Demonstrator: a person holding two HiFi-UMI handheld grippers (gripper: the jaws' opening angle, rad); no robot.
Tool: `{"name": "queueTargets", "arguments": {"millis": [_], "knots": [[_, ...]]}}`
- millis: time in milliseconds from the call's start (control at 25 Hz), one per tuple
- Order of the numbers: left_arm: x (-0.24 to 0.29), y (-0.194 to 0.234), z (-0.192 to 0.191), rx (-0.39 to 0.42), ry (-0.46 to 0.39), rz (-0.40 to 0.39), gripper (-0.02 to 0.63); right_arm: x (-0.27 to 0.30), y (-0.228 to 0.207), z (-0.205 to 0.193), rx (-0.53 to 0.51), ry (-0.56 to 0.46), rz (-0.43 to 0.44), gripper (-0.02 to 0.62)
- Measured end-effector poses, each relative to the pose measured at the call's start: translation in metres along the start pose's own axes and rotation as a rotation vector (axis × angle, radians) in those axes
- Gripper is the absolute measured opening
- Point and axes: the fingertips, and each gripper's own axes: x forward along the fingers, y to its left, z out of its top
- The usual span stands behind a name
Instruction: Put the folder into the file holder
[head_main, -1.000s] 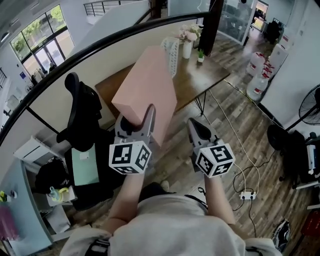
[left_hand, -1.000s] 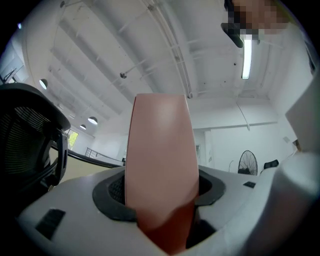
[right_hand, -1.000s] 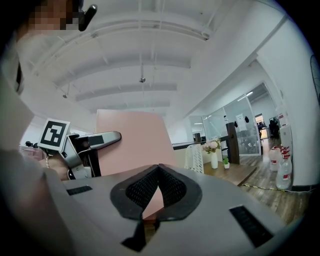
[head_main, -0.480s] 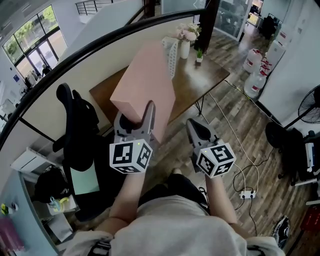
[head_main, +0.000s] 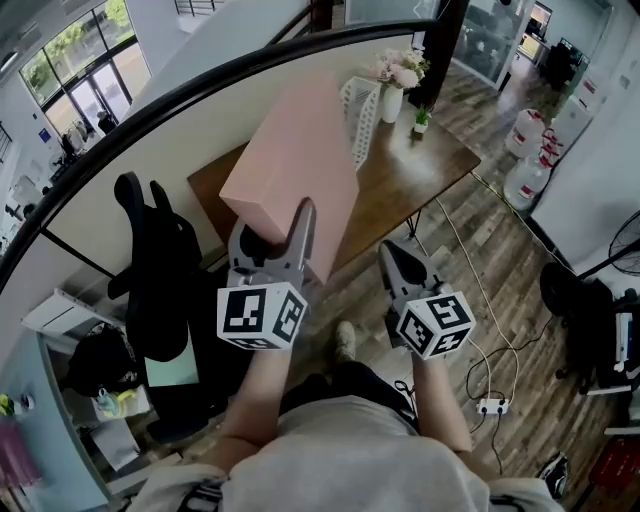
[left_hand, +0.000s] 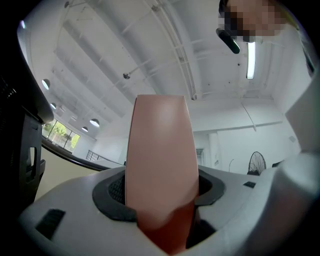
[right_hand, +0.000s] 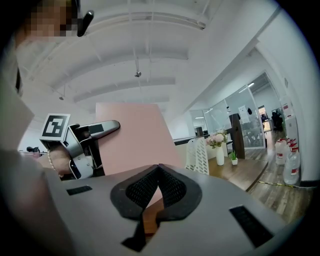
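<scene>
A thick pink folder (head_main: 295, 160) stands upright in the air, and my left gripper (head_main: 272, 225) is shut on its lower end. In the left gripper view the folder (left_hand: 160, 160) fills the gap between both pads. My right gripper (head_main: 393, 255) hangs to the right of the folder, shut and holding nothing; its tips meet in the right gripper view (right_hand: 159, 168). The same view shows the folder (right_hand: 132, 140) at the left. A white perforated file holder (head_main: 360, 105) stands on the far brown table (head_main: 430, 170), beyond the folder, and shows again in the right gripper view (right_hand: 198, 155).
A vase of flowers (head_main: 392, 92) and a small plant (head_main: 422, 120) stand on the table beside the holder. A black office chair (head_main: 155, 260) is at the left below a curved railing (head_main: 150, 115). Water bottles (head_main: 530, 165) and a power strip (head_main: 490, 405) are on the wooden floor at the right.
Both hands and the pink folder have moved on toward the table, which now sits nearer and lower in the head view. Both grips look the same.
</scene>
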Motion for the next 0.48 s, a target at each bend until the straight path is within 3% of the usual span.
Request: {"name": "queueTargets", "arguments": {"millis": [480], "knots": [[0.086,0.033,-0.005,0.07,-0.015,0.016,0.298,0.09,-0.065,0.02,0.019,-0.014,0.055,0.009]]}}
